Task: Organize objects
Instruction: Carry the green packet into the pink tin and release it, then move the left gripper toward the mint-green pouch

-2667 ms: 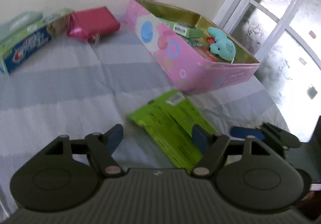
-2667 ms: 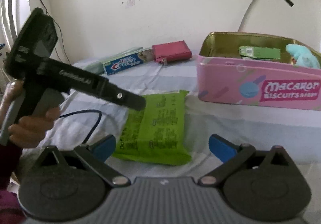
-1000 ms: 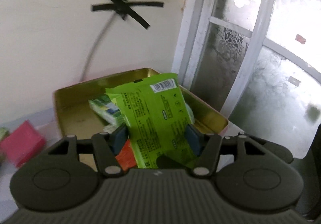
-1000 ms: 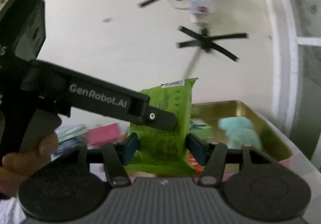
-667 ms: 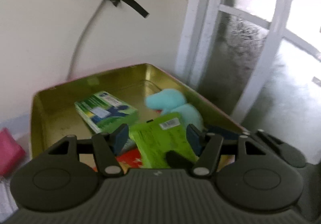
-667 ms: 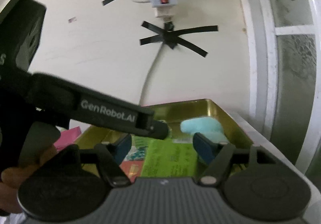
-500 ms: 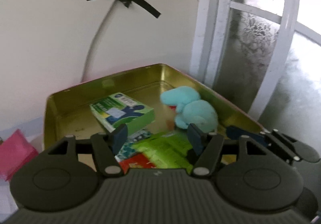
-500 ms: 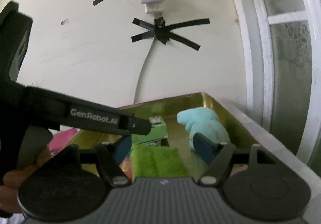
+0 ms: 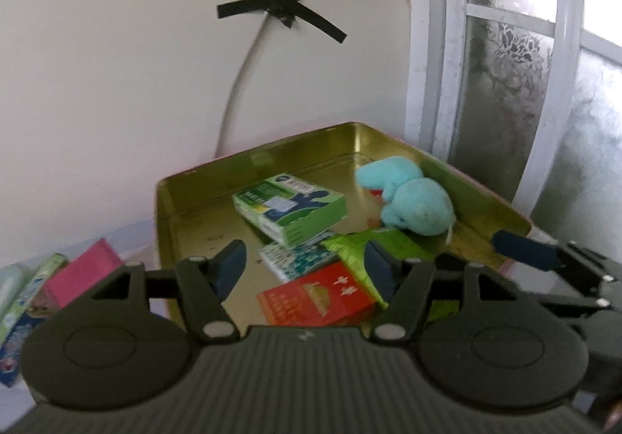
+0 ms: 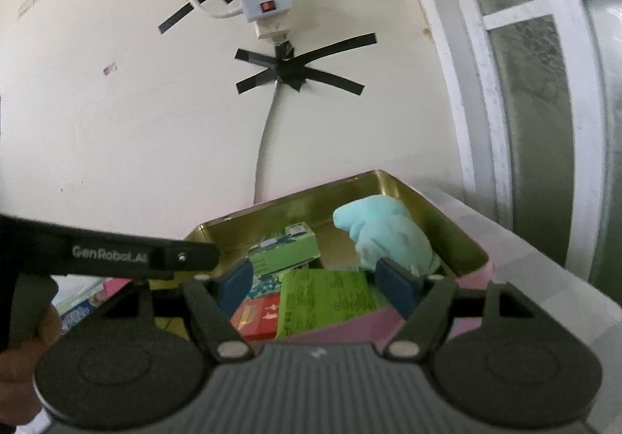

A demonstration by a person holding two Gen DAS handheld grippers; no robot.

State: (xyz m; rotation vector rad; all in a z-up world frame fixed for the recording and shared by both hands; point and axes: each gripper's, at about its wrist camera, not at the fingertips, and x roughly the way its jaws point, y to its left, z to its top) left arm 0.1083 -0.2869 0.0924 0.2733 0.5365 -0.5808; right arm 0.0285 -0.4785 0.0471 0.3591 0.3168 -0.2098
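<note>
Tin [image 9: 256, 158] at the wall, gold inside, pink outside, holding everything sorted so far: teal plush [image 9: 408, 200] at the far right corner, green box [image 9: 289, 210] mid-floor, lime pouch [image 9: 388, 243] flat in the near right part, red box [image 9: 315, 296] and patterned packet [image 9: 297, 259] beside it. Left gripper [image 9: 305, 265] above the tin's near edge, jaws spread wide, nothing between them. Right gripper [image 10: 313, 284] just outside the near wall, jaws likewise apart and empty, the pouch [image 10: 324, 298] lying straight ahead, below, released. Outside the tin, off to the left on the table: pink packet [image 9: 79, 274] and toothpaste carton [image 9: 23, 298], probably next to go in. Both lying left of either pair of jaws, nearer the left gripper, so likely a left-hand pick; carton's long axis apparently running away toward the wall, though only its end visible. Left view alone showing those two items clearly; right view giving only a sliver of them behind the left gripper, but showing the tin's pink near wall.
</note>
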